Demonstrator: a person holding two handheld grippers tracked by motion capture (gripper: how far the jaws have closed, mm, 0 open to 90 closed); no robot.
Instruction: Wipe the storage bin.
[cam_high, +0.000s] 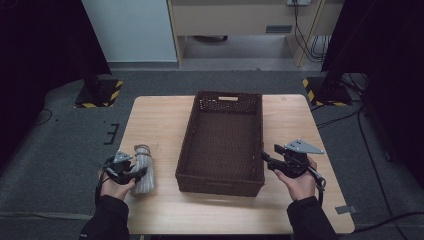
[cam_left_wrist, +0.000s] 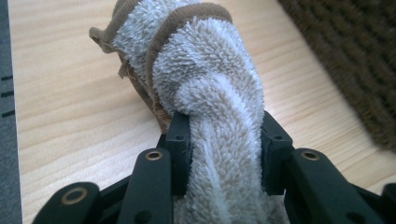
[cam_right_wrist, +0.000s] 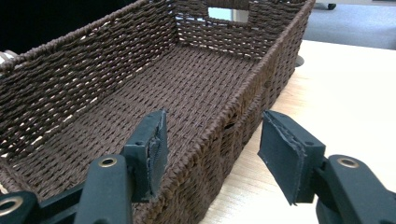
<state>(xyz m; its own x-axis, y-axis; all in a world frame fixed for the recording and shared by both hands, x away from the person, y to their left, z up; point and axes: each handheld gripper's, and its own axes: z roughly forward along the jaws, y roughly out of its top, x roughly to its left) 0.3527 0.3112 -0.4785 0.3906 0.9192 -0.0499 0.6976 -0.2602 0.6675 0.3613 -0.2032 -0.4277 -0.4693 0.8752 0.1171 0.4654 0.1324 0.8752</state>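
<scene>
Left gripper view shows the left gripper clamped on a soft, light rolled beige terry towel at centre frame; grip mid-roll, since the cloth squashes easily.

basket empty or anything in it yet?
Empty. The wicker basket shows bare woven floor in the high view and the right gripper view; the rolled towel lies outside on the table, clamped in the left claw.
</scene>
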